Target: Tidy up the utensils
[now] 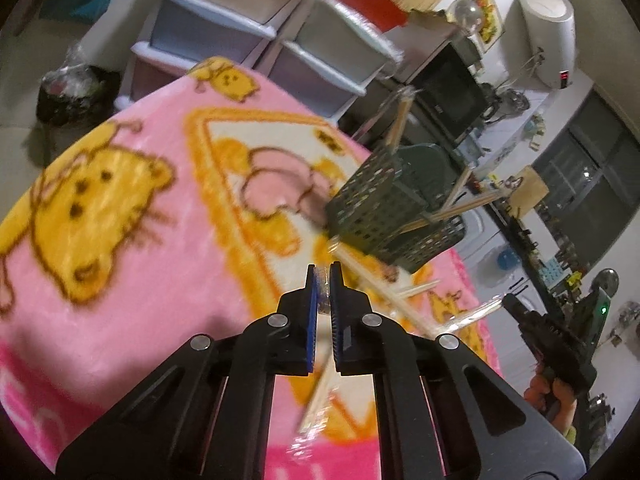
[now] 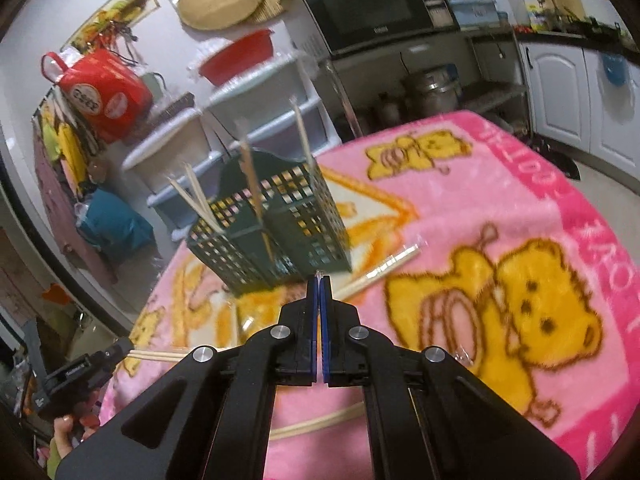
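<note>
The left gripper (image 1: 324, 270) is clamped on a plastic-wrapped pair of wooden chopsticks (image 1: 316, 392) above a pink cartoon-bear blanket (image 1: 132, 280). The right gripper (image 2: 319, 280) is pinched nearly closed on a clear wrapper edge. A dark green perforated plastic utensil basket (image 2: 272, 224) stands on the blanket, holding upright chopsticks.

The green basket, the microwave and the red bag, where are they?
green basket (image 2: 280, 236), right wrist view, front mesh wall.
microwave (image 2: 368, 10), right wrist view, dark door.
red bag (image 2: 106, 94), right wrist view, its side.

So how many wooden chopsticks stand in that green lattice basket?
4 in the green lattice basket: two crossed left, one middle, one rear; blur may hide more.
</note>
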`<state>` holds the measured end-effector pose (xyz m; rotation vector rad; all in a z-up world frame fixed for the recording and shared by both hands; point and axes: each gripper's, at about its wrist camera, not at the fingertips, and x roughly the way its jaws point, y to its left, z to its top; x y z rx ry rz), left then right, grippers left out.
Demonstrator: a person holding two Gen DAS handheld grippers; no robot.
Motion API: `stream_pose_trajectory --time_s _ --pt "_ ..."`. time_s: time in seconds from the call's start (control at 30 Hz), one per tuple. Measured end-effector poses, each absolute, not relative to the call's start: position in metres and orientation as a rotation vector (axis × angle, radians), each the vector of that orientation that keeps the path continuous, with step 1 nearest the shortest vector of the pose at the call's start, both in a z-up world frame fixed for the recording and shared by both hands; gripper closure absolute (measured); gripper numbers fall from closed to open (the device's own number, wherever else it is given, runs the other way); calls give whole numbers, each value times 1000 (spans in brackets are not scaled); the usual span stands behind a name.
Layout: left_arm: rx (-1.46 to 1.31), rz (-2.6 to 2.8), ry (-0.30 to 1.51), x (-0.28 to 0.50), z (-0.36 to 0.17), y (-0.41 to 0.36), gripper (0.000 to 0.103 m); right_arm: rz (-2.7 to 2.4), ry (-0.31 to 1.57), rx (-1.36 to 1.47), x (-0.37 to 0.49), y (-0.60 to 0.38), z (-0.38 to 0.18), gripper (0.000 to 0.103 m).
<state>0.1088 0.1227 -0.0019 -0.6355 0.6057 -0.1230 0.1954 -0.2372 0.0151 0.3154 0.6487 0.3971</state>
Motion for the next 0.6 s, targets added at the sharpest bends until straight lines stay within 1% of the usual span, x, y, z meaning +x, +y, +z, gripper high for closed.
stream_pose_trajectory --time_s 0.6 --pt "-535 -321 453 127 85 57 100 428 496 239 169 -226 73 102"
